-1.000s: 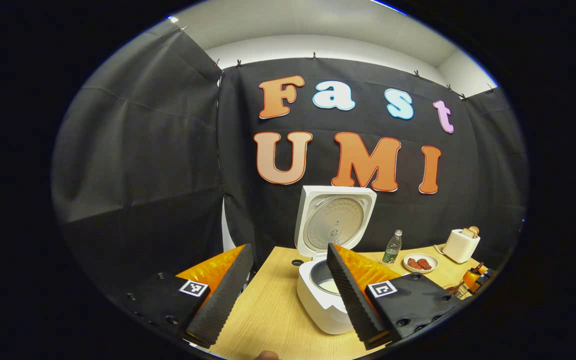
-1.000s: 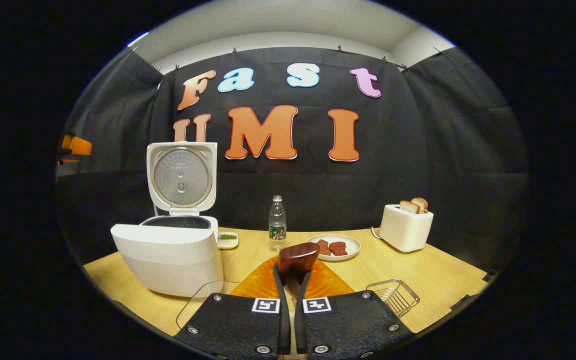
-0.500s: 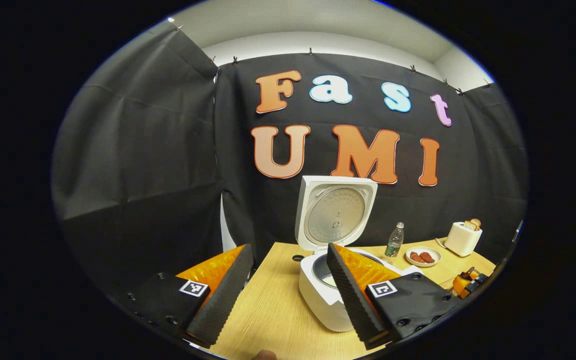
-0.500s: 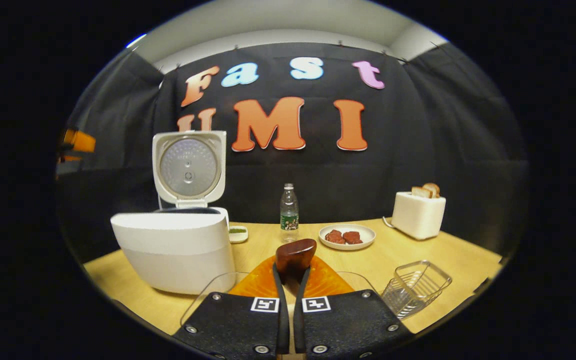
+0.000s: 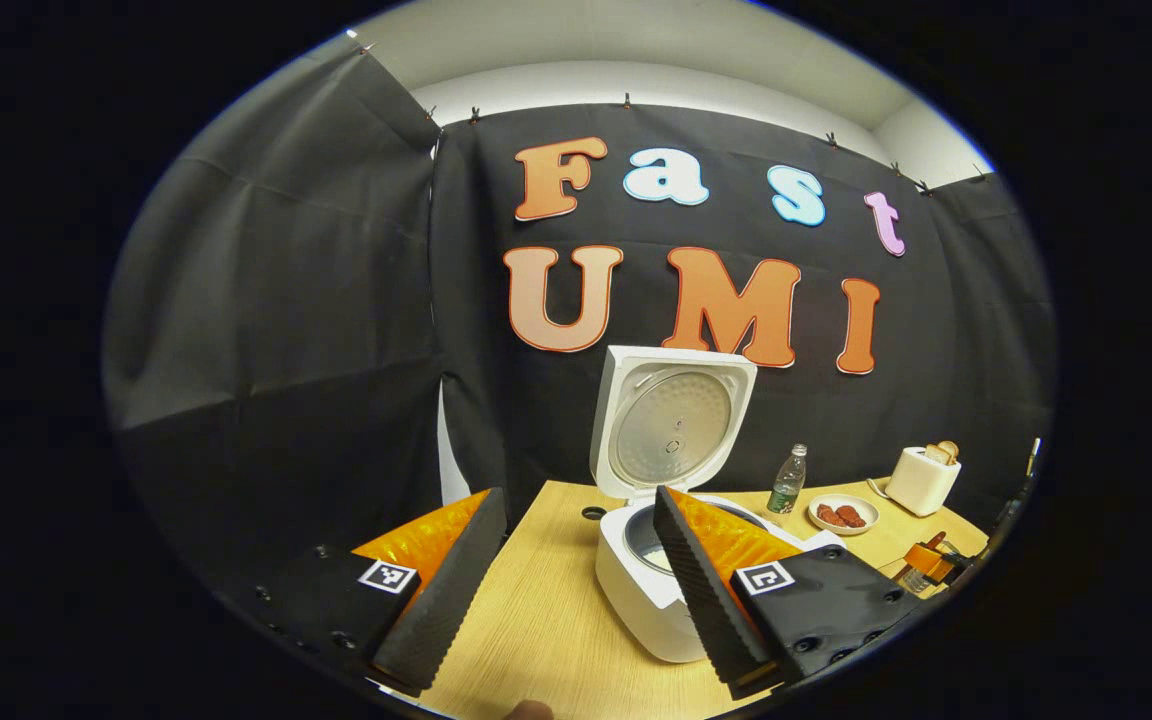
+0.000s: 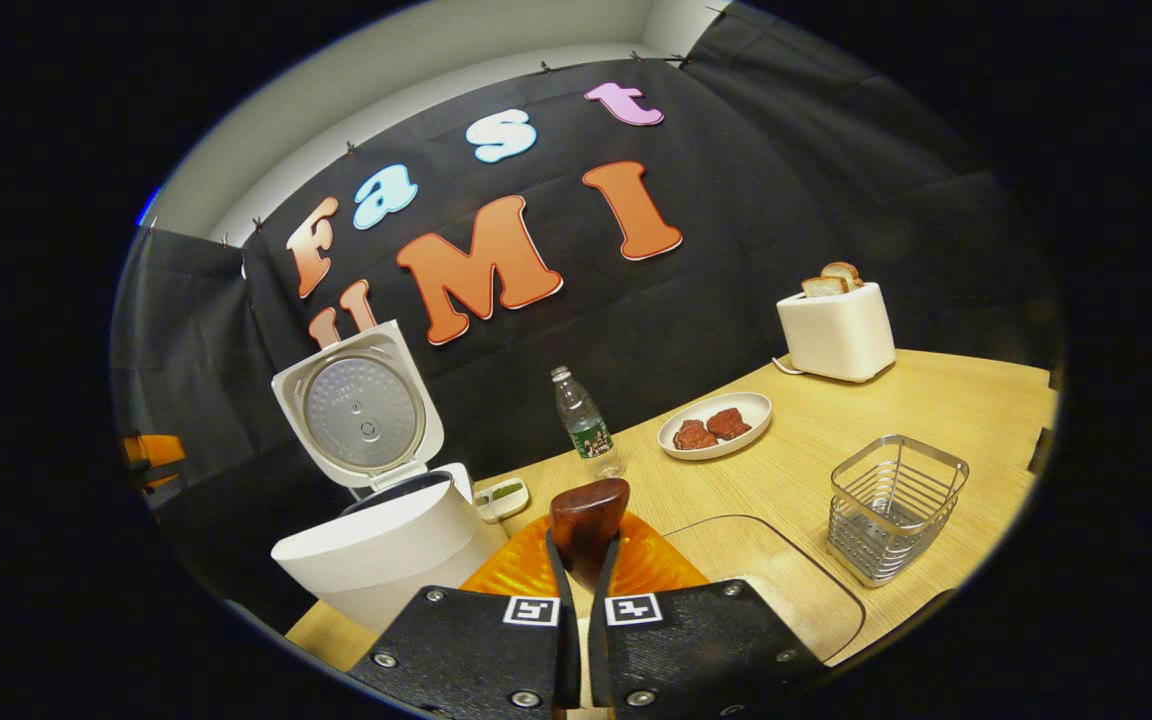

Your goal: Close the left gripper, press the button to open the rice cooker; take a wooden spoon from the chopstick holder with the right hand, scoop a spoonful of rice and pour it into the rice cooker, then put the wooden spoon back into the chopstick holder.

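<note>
Between the fingers of the right hand-held gripper [image 6: 581, 560] sits the wooden spoon [image 6: 589, 512], its dark, glossy bowl sticking out just past the fingertips; both fingers are clenched on its handle. Under and ahead of that hand-held gripper lies a clear glass dish [image 6: 786, 580] on the pale wood tabletop [image 6: 936, 400]. Just to its right stands the wire chopstick holder [image 6: 894, 505], upright, well clear of the spoon. To its left, close by, is the white rice cooker [image 6: 391, 545] with its lid [image 6: 361, 410] raised and the metal inner plate facing forward. A small white dish [image 6: 502, 494] with something green rests just beside the cooker's far side. Farther ahead stand a plastic bottle [image 6: 584, 425] and a plate [image 6: 716, 425] with two reddish-brown pieces, and beyond them, near the wall, a white toaster [image 6: 833, 330] with bread slices poking out.

Over the near edge of the tabletop [image 5: 546, 620] the left hand-held gripper [image 5: 576, 590] hangs released, fingers wide apart and touching nothing. Its right finger [image 5: 701, 590] partly covers the rice cooker [image 5: 636, 590], just ahead, where a pale patch shows inside the pot. The open lid [image 5: 671, 425] stands upright behind. To the far right, the right hand-held gripper [image 5: 921, 560] shows at the edge.
</note>
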{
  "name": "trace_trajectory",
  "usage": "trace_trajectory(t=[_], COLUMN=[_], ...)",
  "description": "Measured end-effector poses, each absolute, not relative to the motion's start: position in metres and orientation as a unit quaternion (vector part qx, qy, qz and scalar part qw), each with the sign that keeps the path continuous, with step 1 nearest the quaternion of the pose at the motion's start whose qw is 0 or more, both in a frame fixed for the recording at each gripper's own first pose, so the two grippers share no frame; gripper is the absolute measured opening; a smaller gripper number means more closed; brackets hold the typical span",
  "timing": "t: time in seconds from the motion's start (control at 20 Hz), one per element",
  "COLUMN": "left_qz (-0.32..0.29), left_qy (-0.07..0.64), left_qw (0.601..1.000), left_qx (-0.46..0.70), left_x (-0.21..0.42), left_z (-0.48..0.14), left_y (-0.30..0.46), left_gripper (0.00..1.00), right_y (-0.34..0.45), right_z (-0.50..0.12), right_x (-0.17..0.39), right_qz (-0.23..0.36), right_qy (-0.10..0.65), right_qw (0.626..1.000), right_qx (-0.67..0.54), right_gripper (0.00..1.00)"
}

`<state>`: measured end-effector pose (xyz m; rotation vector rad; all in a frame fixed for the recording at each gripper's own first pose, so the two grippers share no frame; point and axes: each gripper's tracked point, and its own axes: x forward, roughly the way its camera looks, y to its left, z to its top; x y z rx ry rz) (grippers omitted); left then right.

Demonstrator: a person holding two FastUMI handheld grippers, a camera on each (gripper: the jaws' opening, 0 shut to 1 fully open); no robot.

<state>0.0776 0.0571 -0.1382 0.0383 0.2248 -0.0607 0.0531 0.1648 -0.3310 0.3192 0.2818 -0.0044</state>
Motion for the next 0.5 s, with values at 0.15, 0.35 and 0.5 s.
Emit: trace_trajectory(t=[0.15,0.35,0.5], left_qz=[-0.033,-0.030,-0.025], left_qy=[0.112,0.116,0.115], left_qw=[0.993,0.993,0.993], left_qx=[0.022,0.012,0.008], left_x=[0.079,0.082,0.082], left_z=[-0.142,-0.143,-0.141], left_y=[0.055,0.057,0.060], left_gripper=[1.00,1.00,1.00], right_y=[0.160,0.144,0.141], right_z=[-0.337,-0.346,-0.353], right_x=[0.056,0.056,0.056], right_qz=[-0.007,-0.036,-0.041], right_qy=[0.157,0.176,0.189], right_qw=[0.963,0.930,0.903], right_qx=[0.217,0.319,0.383], right_gripper=[0.03,0.03,0.02])
